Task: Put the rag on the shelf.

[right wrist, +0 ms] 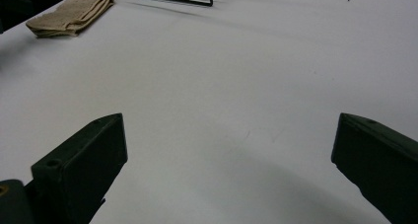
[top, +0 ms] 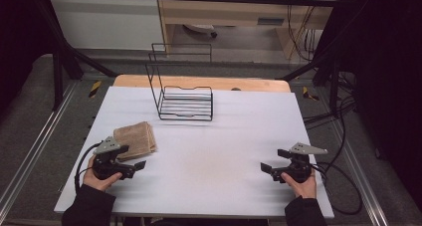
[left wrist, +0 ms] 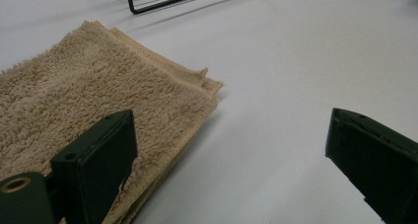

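Now we hold our left gripper (top: 133, 169), jaws wide and empty, just beside the near edge of the folded tan towel (top: 135, 138), which lies short of the wire rack (top: 185, 102), while our right gripper (top: 268, 169), also wide, sits well apart.

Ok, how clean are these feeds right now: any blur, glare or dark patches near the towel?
High view: even light on the white table, no glare, dark surroundings, slightly soft. Left gripper view: towel pile is sharp, the near jaws soft; a faint shadow along its edge. Right gripper view: towel small but legible, a broad soft shadow between the open jaws.
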Motion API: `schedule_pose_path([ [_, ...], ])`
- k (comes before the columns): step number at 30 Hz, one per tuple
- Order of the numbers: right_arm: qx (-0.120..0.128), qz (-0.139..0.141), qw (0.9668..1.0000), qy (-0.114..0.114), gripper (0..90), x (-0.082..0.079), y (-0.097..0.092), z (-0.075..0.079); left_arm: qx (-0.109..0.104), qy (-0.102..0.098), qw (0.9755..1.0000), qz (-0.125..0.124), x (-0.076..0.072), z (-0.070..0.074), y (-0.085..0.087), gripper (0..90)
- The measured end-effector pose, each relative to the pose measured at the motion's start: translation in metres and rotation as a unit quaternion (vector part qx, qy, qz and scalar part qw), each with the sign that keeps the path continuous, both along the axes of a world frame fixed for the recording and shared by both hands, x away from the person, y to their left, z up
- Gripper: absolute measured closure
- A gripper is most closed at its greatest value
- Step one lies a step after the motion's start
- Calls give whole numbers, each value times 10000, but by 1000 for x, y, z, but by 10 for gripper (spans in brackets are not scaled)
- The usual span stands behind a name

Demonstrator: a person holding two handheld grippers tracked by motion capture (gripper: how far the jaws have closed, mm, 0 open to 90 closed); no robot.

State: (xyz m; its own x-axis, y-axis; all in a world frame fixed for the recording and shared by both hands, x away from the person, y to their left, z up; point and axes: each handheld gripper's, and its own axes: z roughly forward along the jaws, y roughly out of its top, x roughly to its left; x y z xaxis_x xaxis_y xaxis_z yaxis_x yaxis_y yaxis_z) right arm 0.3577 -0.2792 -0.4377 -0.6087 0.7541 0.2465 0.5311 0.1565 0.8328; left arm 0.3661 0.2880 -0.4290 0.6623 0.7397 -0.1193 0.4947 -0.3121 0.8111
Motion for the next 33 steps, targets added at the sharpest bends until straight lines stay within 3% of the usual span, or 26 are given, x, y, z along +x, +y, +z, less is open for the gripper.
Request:
schedule_pose_path([
  [13,-67,-8,10000,29,11,-1,0,0,81,-1,10000,58,2,4,-1,98],
  [20,-97,-12,9999,68,12,-1,2,-1,266,81,9991,330,8,3,6,238],
  [25,-111,-3,9999,82,14,0,2,-2,246,157,9979,570,8,5,21,333],
  [27,-123,14,9999,86,14,0,3,-2,239,197,9978,582,8,5,25,397],
  [33,-145,20,9999,71,15,0,3,-3,499,269,9974,454,12,0,22,440],
])
